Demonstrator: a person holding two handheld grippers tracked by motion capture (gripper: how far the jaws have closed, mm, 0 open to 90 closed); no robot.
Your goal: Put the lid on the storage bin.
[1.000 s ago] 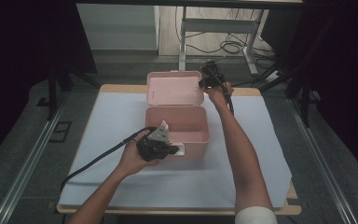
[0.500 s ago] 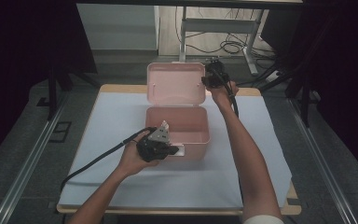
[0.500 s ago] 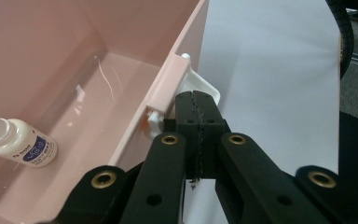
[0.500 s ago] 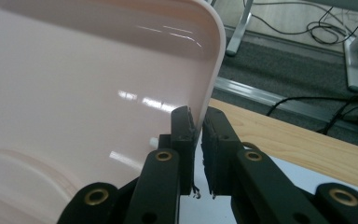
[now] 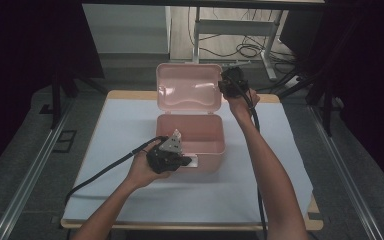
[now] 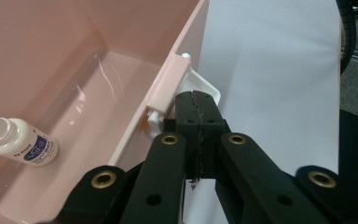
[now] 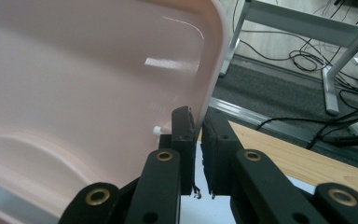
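A pale pink plastic box (image 5: 192, 135) stands open near the middle of a desk (image 5: 120, 125) covered with a white sheet, its hinged lid (image 5: 188, 87) raised almost upright at the far side. The lid is glossy, with rounded corners and a shallow moulded recess on its inner face. A small white latch (image 6: 200, 86) juts from the box's front wall.

The left hand-held gripper (image 5: 172, 159) sits at the near front wall of the box, its jaws fully closed against each other just beside the latch, with nothing visibly between them. The right hand-held gripper (image 5: 232, 82) is raised at the lid's right edge; in the right gripper view its jaws (image 7: 198, 140) pinch that edge, with a thin gap left between the pads, and they have just been closing a little further.

Inside the box, at the left of the left gripper view, a small white bottle (image 6: 18, 140) with a blue label lies on its side on the floor of the box, its cap end cut off by the frame. The label's print is too small to read. From the high view the bottle cannot be made out, and the left gripper's tips are hidden under its own body and grey plate. The person's forearms enter from the bottom edge.
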